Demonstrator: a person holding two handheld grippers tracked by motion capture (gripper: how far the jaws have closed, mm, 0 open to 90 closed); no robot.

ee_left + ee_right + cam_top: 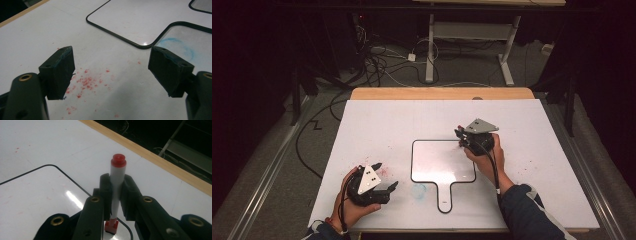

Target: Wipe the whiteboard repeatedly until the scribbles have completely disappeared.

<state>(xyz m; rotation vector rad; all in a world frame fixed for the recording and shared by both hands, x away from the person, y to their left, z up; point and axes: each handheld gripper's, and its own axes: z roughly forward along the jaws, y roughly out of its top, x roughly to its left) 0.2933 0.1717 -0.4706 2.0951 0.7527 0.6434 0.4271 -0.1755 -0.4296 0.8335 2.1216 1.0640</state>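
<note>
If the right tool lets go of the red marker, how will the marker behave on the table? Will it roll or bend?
The marker has a round, straight barrel, so it would probably roll on the flat white table. It looks stiff and should not bend. It seems light and smooth, so it might slip in the right tool, which grips only its middle.

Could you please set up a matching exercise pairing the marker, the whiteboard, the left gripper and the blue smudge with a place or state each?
Things:
1. marker
2. whiteboard
3. left gripper
4. blue smudge

Places or states:
A. open, with nothing between the jaws
B. flat on the table, black-edged
C. clamped in the right gripper
D. on the table beside the whiteboard's handle

Pairs: 1-C, 2-B, 3-A, 4-D
</note>
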